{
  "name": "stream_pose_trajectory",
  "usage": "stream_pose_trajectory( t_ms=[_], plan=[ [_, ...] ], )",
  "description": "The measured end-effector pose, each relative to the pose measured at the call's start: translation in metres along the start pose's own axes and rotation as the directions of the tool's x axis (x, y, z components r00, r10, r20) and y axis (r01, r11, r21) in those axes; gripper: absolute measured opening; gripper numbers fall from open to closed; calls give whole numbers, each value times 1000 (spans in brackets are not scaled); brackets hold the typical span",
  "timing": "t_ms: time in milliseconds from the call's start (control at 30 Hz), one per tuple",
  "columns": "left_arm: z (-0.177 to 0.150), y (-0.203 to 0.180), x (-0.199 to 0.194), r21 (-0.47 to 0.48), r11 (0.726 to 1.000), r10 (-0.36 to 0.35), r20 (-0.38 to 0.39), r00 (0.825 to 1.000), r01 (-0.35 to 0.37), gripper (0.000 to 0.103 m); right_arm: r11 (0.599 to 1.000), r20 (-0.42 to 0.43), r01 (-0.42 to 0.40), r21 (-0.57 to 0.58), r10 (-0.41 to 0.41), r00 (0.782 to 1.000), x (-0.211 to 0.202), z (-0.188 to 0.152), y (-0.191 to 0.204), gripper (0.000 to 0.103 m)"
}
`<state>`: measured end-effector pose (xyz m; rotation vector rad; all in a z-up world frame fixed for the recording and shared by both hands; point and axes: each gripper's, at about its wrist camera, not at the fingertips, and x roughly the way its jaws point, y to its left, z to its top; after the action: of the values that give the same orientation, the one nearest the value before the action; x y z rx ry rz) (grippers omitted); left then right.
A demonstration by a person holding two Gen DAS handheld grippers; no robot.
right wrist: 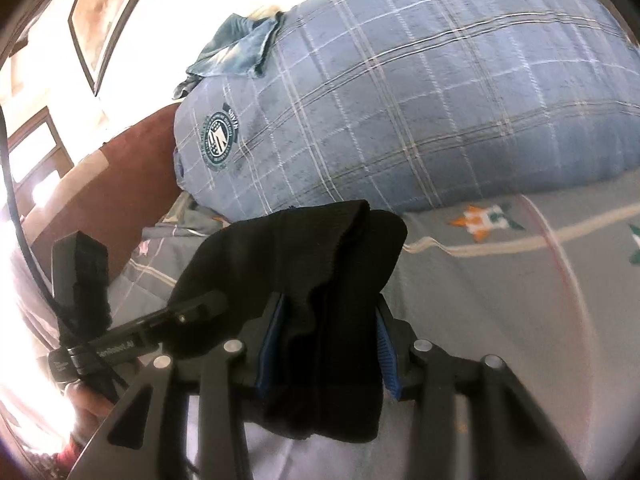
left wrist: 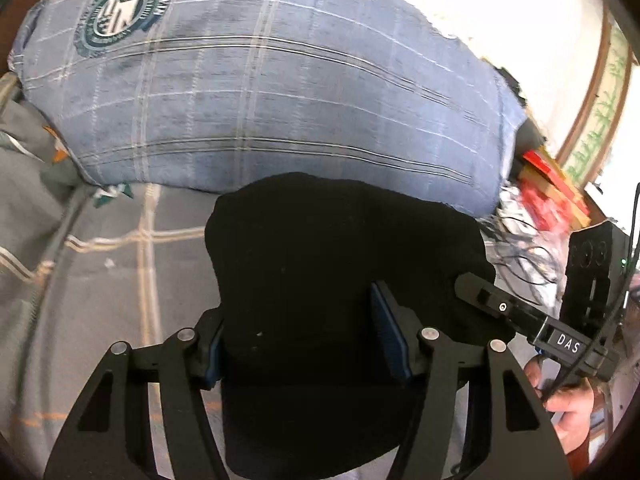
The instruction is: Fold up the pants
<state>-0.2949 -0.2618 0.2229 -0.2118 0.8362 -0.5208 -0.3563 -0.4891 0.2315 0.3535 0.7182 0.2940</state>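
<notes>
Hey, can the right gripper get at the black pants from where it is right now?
Probably yes: the right gripper already has the black pants bunched between its blue pads, with nothing in between.

1. "DAS" in white capitals stands on the black body of the right hand-held gripper, at about four o'clock in the left wrist view.
2. White lettering on the left hand-held gripper, at about eight o'clock in the right wrist view, seems to end in "Robot.AI"; its start is unclear.
3. The round crest on the blue plaid pillow carries ring lettering too blurred to read.
</notes>
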Motion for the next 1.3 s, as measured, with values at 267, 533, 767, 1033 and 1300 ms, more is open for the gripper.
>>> stream_pose_trajectory(
  t_ms=[267,533,767,1033,1300],
  plan=[
    [1,52,45,-45,995,89,-63,994,-92,61,1000,-62,3,6,-3,998,82,11,-6,43],
    [-18,82,77,-98,988,109,-107,988,-119,73,992,-126,80,-101,-92,988,128,-10,-20,54],
    [-15,71,60,-38,974,220,-58,974,-223,79,988,-78,108,-114,-118,990,86,-1,-12,56],
    [-15,63,40,-23,963,267,-32,963,-267,79,982,-90,2,-189,-19,996,74,2,28,30],
    [-22,59,49,-19,962,271,-50,961,-272,79,984,-144,48,-174,-74,987,95,-14,18,31]
  ],
)
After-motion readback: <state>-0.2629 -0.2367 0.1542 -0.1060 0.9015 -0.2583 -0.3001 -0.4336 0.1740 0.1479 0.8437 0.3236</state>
